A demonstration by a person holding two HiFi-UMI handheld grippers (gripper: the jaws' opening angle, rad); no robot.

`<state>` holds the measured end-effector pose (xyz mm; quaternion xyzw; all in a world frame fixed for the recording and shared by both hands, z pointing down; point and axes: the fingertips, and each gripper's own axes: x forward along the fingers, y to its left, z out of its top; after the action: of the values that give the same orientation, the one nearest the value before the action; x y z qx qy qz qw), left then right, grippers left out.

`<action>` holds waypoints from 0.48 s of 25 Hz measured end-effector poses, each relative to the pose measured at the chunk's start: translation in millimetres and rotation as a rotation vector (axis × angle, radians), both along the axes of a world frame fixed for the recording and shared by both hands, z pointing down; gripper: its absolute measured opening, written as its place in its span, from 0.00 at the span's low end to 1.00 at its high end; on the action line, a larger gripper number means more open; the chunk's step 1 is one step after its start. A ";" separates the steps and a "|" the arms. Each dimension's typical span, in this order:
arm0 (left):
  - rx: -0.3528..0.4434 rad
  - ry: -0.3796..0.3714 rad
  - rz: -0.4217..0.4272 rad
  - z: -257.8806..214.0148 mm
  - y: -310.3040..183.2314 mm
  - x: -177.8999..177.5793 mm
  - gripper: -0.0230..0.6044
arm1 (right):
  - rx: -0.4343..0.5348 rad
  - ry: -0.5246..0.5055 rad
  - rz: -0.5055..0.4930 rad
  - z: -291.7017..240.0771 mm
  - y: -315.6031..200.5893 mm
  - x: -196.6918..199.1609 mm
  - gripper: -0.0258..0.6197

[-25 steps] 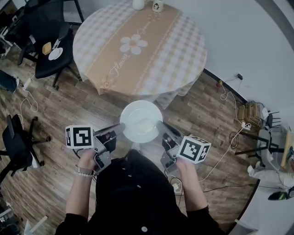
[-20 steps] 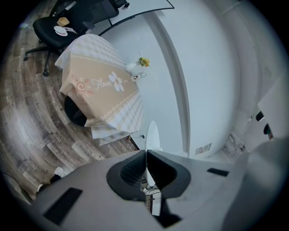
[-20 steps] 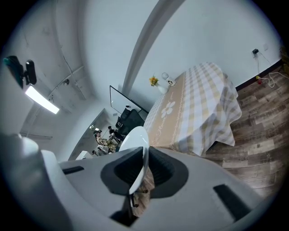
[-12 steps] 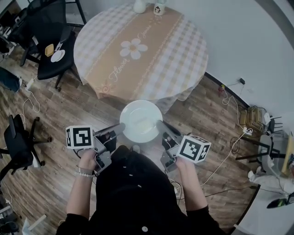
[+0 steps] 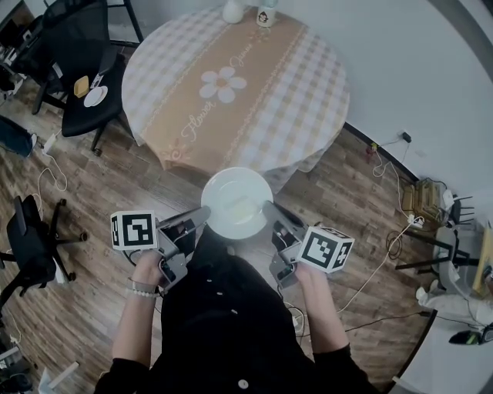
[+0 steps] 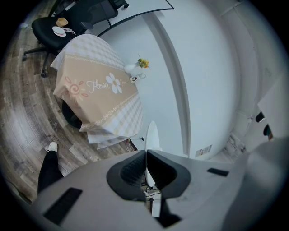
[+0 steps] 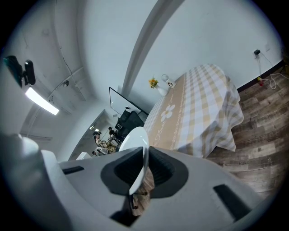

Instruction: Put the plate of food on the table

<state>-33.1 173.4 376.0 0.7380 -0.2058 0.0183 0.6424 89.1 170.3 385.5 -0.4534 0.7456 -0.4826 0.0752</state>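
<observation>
Clamping jaws on opposite rims, the left gripper (image 5: pixel 199 217) and right gripper (image 5: pixel 269 209) hold the plate (image 5: pixel 231 191) level, likely for steadiness. The table (image 5: pixel 308 92) lies ahead.

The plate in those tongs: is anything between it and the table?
Nothing visible does. The plate hangs just short of the table, whose near side is bare cloth; a vase and small bottle stand at its far edge.

White plate (image 5: pixel 218 191) w/ food, level, just off round table (image 5: pixel 296 85).
</observation>
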 end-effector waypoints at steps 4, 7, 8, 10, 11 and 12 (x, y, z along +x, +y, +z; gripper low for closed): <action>-0.026 0.024 0.000 4.1 -5.5 0.1 0.05 | -0.003 0.003 0.010 4.4 -6.3 -2.7 0.07; -0.050 0.030 0.004 4.7 -15.2 0.2 0.05 | -0.004 0.006 0.024 4.9 -15.8 -2.6 0.07; -0.046 0.027 0.012 4.0 -21.2 2.0 0.05 | -0.005 0.007 0.031 3.8 -20.5 -0.3 0.07; -0.028 0.020 0.030 3.8 -32.6 6.9 0.05 | -0.010 0.012 0.039 2.5 -29.6 5.8 0.07; -0.024 0.021 0.035 3.8 -37.9 9.1 0.05 | -0.012 0.015 0.040 2.4 -34.3 8.3 0.07; -0.035 0.027 0.032 3.1 -43.2 11.1 0.05 | -0.015 0.017 0.041 2.3 -40.0 9.7 0.07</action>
<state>-22.1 130.1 379.1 0.7302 -0.1849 0.0223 0.6574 98.9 130.2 387.9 -0.4731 0.7333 -0.4825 0.0754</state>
